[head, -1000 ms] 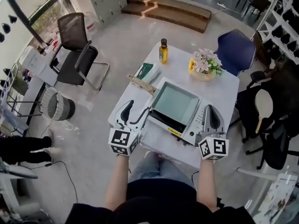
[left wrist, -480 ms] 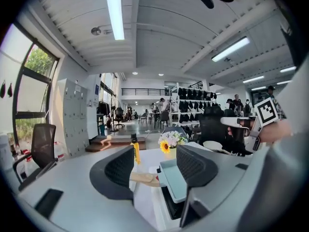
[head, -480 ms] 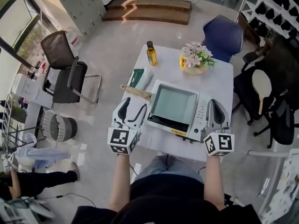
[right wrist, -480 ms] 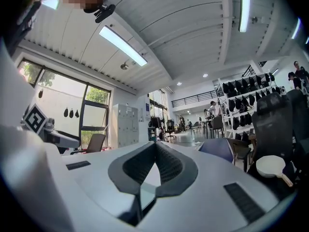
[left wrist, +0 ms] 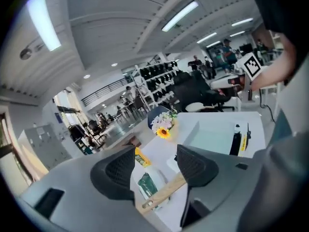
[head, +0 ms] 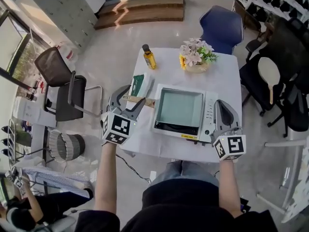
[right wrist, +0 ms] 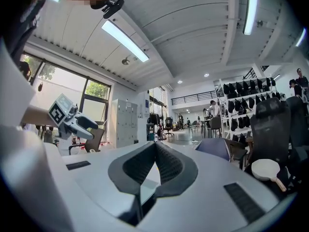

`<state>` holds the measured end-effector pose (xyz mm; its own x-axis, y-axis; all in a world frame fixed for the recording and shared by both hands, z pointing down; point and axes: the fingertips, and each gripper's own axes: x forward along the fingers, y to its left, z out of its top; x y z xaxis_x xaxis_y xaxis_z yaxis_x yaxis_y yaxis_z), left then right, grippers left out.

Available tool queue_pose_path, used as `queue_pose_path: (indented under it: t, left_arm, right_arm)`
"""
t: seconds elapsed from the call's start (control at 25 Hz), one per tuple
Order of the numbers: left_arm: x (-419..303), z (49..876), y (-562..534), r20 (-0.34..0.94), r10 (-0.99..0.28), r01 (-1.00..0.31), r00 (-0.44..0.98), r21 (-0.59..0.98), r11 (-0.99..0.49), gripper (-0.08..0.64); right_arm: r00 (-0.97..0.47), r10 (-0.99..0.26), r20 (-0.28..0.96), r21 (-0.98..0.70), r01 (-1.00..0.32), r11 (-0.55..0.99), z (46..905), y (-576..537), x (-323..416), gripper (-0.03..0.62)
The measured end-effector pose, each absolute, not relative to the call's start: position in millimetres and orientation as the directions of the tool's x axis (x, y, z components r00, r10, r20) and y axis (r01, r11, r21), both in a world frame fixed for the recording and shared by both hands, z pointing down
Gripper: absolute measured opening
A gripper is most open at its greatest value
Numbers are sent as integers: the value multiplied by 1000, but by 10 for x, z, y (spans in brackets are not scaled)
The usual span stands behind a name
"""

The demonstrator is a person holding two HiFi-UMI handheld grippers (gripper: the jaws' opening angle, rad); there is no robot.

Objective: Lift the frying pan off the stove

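Frying pan sits on the stove. Its wooden handle shows across the gap of the left gripper's parted jaws, ungripped. The right gripper's jaws are together.

wooden handle: partly behind left claw | bottle label: too small to read
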<state>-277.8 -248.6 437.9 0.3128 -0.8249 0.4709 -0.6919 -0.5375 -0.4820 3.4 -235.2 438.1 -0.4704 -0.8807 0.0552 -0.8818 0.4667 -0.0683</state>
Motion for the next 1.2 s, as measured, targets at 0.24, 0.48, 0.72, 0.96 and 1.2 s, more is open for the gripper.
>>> queue_pose_path:
  t: [0.24,0.48,0.72,0.96,1.2]
  left_arm:
    - [-2649,4849,-2570,710,-607,-400,356,-471,-786,282]
    - [-2758,5448,-2527,897,-393,-104,205,-379,-920,288]
    - [-2860,5988,-2546,963,-267,86,26,-269,-959,281]
    - [-2862,6320,-2571,980,-194,132,-51,-186,-974,231]
    - [-2912,6513,-2534,982,-141,154,-128,-121,-981,200]
  right_arm:
    - [-472,-878,84,-65,-882,467,4432,-2351,-35,2]
    - [-476,-873,101,-60,-879,473,4461,-2363,-62,2]
    - [-486,-867,111,-48,-874,484,4551,-2372,-38,2]
    - [-456,-880,132,-65,-890,452,4592,-2354,43,2]
    - [-442,-886,143,-67,-897,437,4634,-2336,129,2]
